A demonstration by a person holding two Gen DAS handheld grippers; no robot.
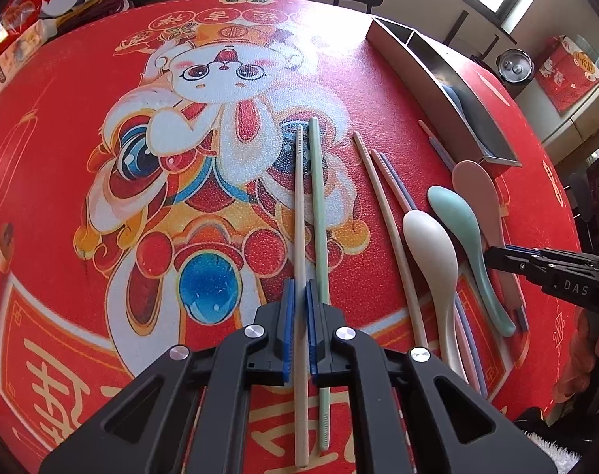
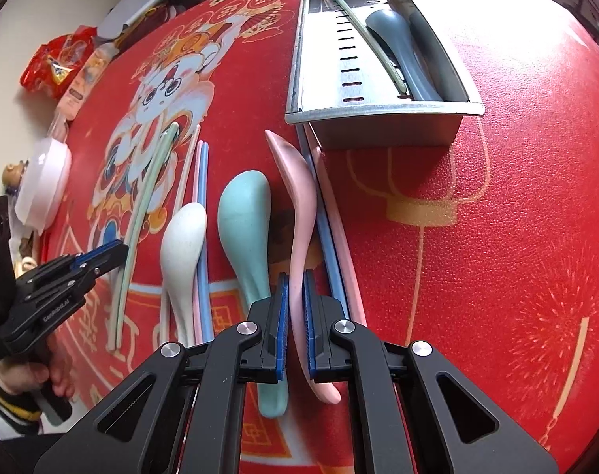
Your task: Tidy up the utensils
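Just below the open-topped steel utensil tray (image 2: 378,114), the right gripper (image 2: 295,296) was clamped on the pink plastic spoon (image 2: 299,197), handle pointing straight away from the tray; the left gripper (image 1: 299,300) pinched a beige chopstick (image 1: 299,217).

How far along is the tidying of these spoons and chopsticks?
Early. Done: the metal holder already has a grey spoon and a green chopstick. In hand: the left gripper pinches a beige chopstick, the right gripper the pink spoon. Left: white spoon, teal spoon, several chopsticks.
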